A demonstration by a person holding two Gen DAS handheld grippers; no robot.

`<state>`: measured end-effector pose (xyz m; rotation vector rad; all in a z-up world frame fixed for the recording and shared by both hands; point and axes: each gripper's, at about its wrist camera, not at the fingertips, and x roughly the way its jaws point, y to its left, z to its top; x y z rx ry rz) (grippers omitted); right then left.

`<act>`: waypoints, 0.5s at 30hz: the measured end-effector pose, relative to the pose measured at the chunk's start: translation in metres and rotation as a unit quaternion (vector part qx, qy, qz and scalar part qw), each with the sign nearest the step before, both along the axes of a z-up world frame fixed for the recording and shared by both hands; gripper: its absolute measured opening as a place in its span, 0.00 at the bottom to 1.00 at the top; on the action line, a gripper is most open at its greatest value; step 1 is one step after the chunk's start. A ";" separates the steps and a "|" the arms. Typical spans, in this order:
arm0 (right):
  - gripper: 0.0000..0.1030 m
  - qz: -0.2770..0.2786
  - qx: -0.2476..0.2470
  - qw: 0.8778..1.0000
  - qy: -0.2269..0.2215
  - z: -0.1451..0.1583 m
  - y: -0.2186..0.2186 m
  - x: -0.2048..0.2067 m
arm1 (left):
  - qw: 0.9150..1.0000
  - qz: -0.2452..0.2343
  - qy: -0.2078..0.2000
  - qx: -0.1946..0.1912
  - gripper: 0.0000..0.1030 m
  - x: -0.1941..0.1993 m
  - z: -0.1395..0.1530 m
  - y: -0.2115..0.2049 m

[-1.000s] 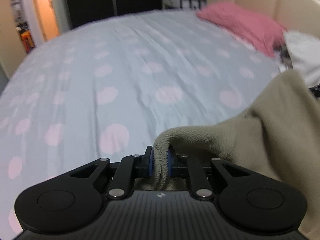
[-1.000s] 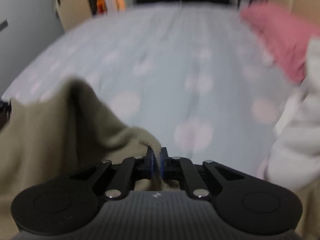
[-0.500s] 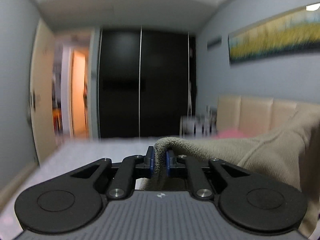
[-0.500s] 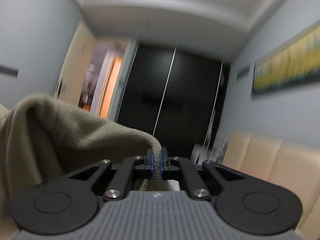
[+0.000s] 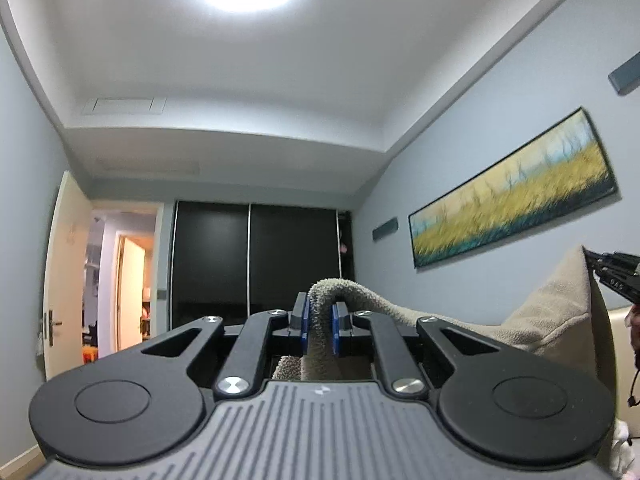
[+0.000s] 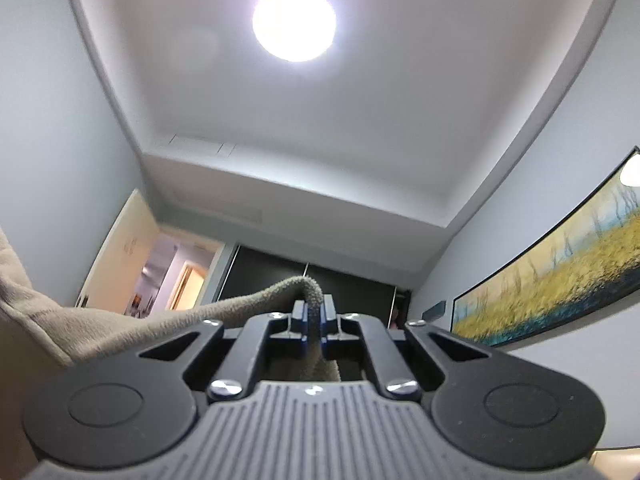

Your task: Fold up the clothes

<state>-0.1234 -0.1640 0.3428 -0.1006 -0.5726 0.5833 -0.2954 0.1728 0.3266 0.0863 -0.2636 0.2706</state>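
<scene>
Below the round glowing ceiling light (image 6: 294,23), you held the beige fleece garment (image 5: 532,320) aloft, your left hand-held gripper (image 5: 320,322) and right hand-held gripper (image 6: 313,320) each clamping one edge.

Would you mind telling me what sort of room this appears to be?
Probably a bedroom in a home: dark sliding wardrobe doors, a long framed landscape painting and an open door onto further rooms.

beige fleece garment (image 5: 540,316), plain. black left gripper (image 5: 320,312) with blue pads (image 5: 305,326) and a grey ribbed body. pale blue-grey wall (image 5: 460,184). white ceiling (image 6: 320,120). black wardrobe doors (image 5: 256,256). painting (image 5: 516,196) in yellow, teal and pale blue, black-framed. cream door (image 5: 66,276).
</scene>
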 end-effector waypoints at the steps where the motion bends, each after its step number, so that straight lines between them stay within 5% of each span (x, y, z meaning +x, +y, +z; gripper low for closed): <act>1: 0.06 0.002 0.002 1.000 0.000 0.001 -0.002 0.001 | 1.000 -0.001 0.000 -0.001 0.09 0.001 0.001 0.000; 5: 0.06 0.009 0.008 1.000 0.003 0.004 -0.006 0.005 | 0.999 0.010 0.042 -0.025 0.09 0.022 -0.018 0.019; 9: 0.06 0.025 -0.021 0.998 0.054 -0.016 0.014 0.036 | 0.994 0.021 0.094 -0.054 0.09 0.049 -0.044 0.041; 15: 0.07 0.036 -0.094 0.977 0.187 -0.109 0.075 0.111 | 0.956 0.058 0.256 -0.128 0.09 0.146 -0.149 0.105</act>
